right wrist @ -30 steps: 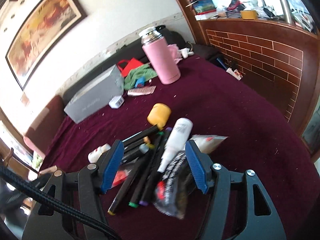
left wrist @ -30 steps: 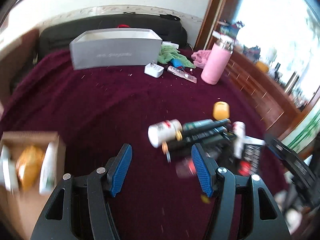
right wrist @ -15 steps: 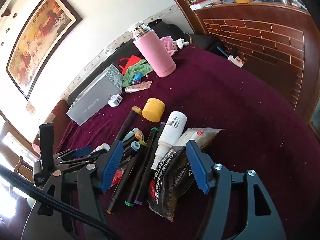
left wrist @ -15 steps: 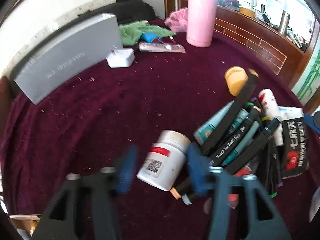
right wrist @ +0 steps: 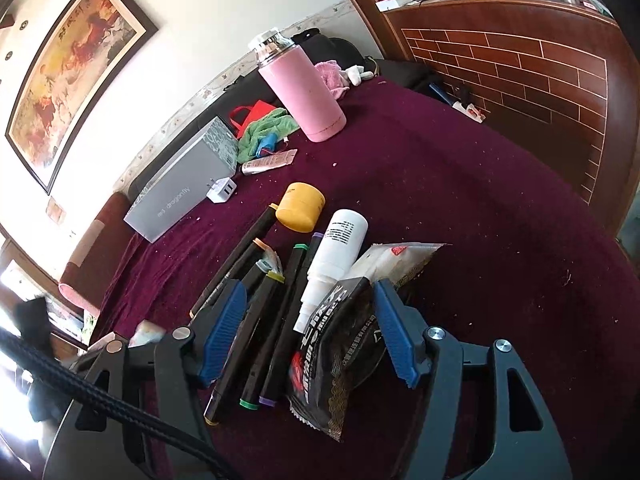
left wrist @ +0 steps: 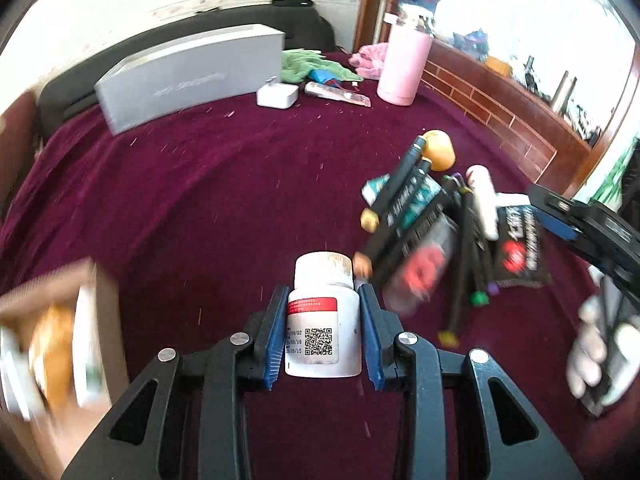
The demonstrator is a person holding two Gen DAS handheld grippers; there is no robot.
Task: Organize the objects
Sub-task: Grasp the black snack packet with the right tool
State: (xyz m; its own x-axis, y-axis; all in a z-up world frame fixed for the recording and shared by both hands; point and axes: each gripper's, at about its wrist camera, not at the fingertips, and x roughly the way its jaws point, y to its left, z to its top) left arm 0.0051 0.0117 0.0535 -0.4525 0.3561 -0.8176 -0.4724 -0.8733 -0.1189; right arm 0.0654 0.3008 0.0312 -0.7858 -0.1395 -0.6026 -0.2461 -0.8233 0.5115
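Observation:
My left gripper (left wrist: pixel 323 296) is shut on a white pill bottle (left wrist: pixel 322 320) with a red label band and a QR code, both blue pads pressed on its sides. The bottle points away from the camera, above the maroon cloth (left wrist: pixel 200 200). To its right lies a pile of black markers (left wrist: pixel 404 208), a white spray bottle (left wrist: pixel 482 200), a yellow cap (left wrist: pixel 438 150) and a black snack packet (left wrist: pixel 520 248). My right gripper (right wrist: pixel 308 292) hangs open over that pile, its pads astride the markers (right wrist: pixel 280 300) and the packet (right wrist: pixel 336 344), gripping nothing.
An open cardboard box (left wrist: pixel 106 320) holding several items sits blurred at the left edge. At the back stand a grey carton (left wrist: pixel 192 76), a white charger (left wrist: pixel 278 95), a green cloth (left wrist: pixel 308 64) and a pink flask (left wrist: pixel 404 64). A brick-patterned wooden wall (right wrist: pixel 520 60) borders the right.
My left jaws have shut on the pill bottle, which lay on the cloth before. The view swung left, bringing the cardboard box back in. The right gripper has barely moved.

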